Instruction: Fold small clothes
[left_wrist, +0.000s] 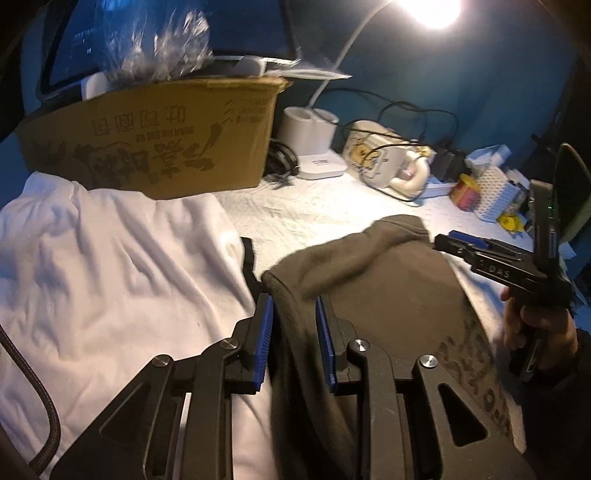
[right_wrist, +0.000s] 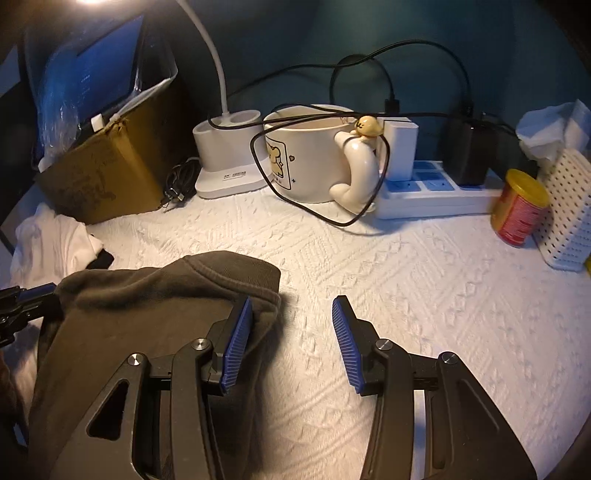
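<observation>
Lying on the white textured table cover (right_wrist: 406, 277), the dark brown folded garment (left_wrist: 369, 280) sits right of a white cloth (left_wrist: 122, 266). The left gripper (left_wrist: 294, 332) straddles its edge, jaws narrowly parted; whether they pinch it I cannot tell. The right gripper (right_wrist: 291, 339) gapes wide, empty.

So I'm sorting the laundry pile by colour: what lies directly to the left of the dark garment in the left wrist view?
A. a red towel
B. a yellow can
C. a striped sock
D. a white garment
D: a rumpled white garment spreads over the table left of the dark garment, in front of the cardboard box.
</observation>
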